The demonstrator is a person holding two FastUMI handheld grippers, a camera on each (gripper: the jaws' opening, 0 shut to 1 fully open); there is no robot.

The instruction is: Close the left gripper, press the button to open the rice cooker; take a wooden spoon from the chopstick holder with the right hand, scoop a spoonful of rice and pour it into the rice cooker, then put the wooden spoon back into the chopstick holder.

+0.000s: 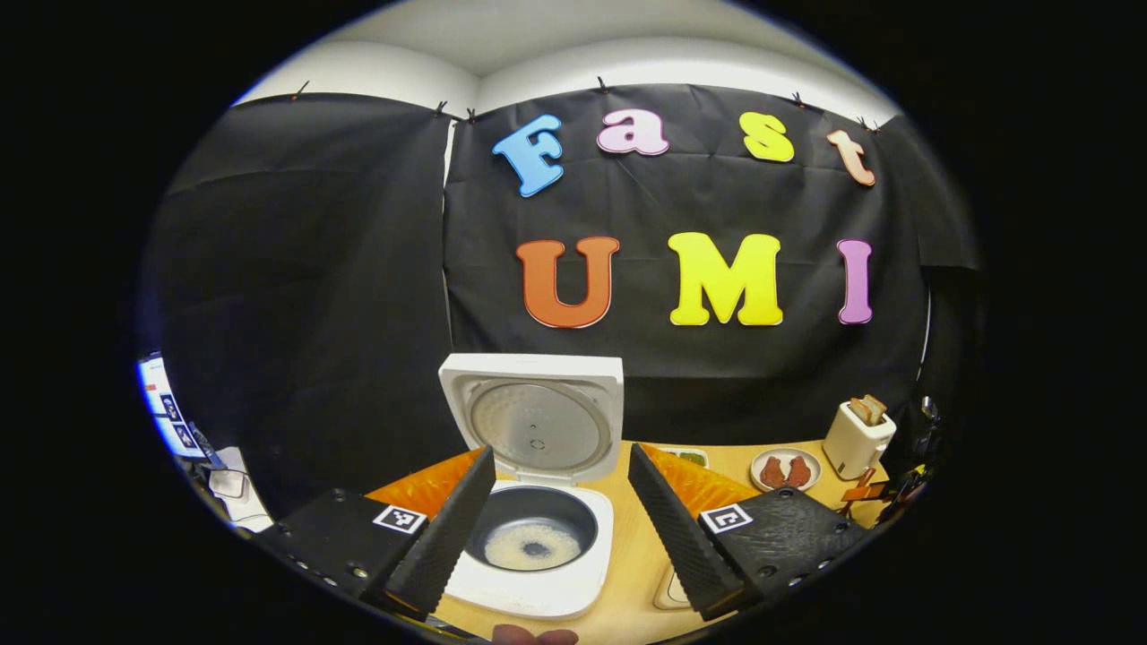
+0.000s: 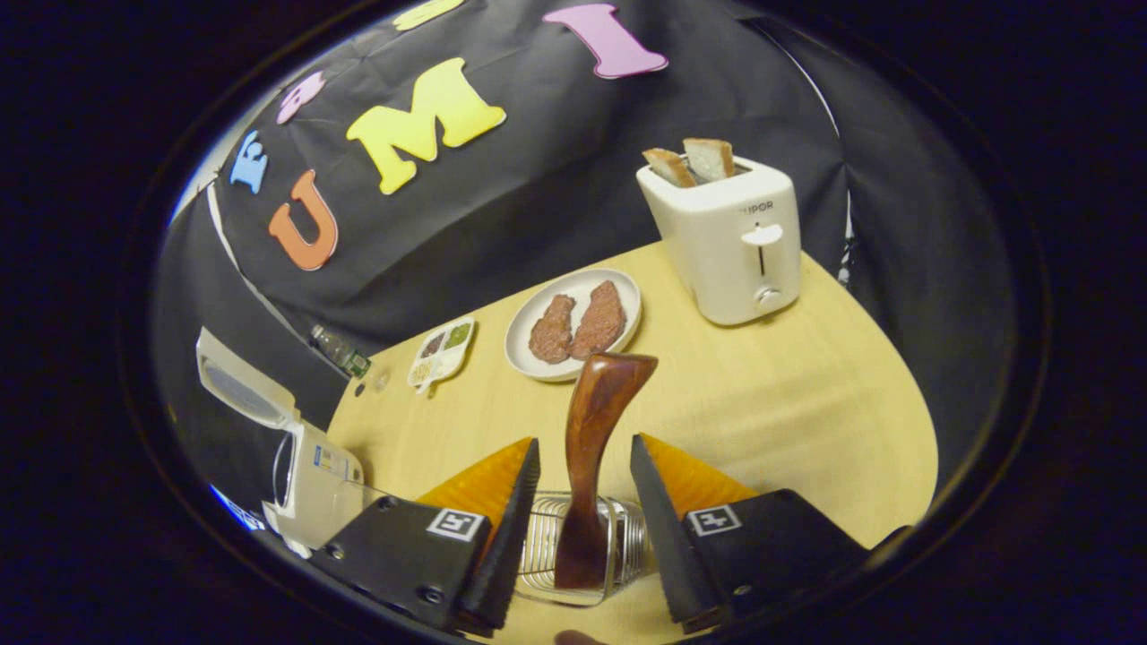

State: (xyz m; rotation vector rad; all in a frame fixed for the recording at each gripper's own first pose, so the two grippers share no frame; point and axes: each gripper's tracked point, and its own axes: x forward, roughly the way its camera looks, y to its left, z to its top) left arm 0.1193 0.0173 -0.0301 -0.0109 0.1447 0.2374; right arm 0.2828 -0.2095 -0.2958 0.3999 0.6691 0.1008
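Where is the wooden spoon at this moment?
In the right gripper view, the wooden spoon stands in the wire chopstick holder, between the open right gripper fingers, in front of the meat plate.

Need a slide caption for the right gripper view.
Open right gripper straddling the wooden spoon standing in the wire chopstick holder.

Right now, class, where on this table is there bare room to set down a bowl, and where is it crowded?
Free: the wide stretch of table in front of the toaster, right of the wire holder. Another bare patch lies between the plate of meat, the sauce tray and the rice cooker. Crowded: the back edge by the wall.
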